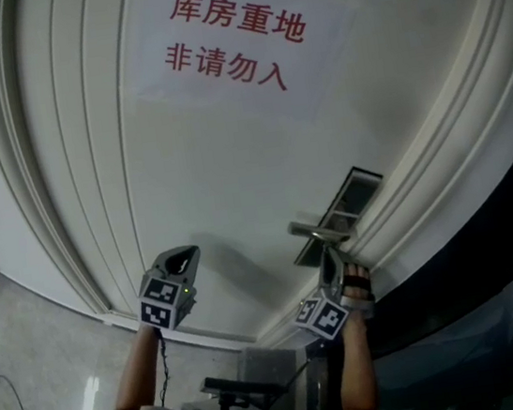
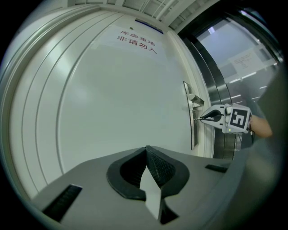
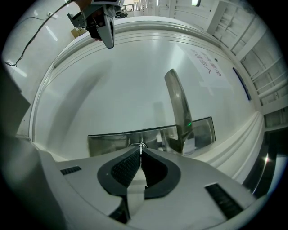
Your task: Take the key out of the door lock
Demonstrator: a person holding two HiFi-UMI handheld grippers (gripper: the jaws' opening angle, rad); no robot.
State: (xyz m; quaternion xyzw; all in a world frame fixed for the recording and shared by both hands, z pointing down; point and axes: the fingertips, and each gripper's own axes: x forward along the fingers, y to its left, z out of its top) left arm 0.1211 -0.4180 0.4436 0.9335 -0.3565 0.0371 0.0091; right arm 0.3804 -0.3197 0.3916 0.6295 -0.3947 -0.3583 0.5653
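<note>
A thin silver key [image 3: 141, 145] sticks out of the steel lock plate [image 3: 112, 140] on a white door [image 1: 233, 174]. My right gripper [image 3: 141, 151] is shut on it, held level with its tips right at the plate. The lever handle [image 3: 179, 105] stands just to the right of the key. In the head view the right gripper [image 1: 326, 256] reaches the lock plate [image 1: 354, 190] under the handle [image 1: 312, 231]. My left gripper [image 2: 146, 151] is shut with nothing in it. It hovers off the door panel, left of the lock, and from there I see the right gripper [image 2: 202, 119].
A paper sign with red print [image 1: 234, 41] hangs on the door above the lock. Raised mouldings [image 1: 436, 136] frame the panel. A dark glass and metal partition [image 1: 496, 289] stands to the right. Grey floor with a cable [image 1: 18, 394] lies at the left.
</note>
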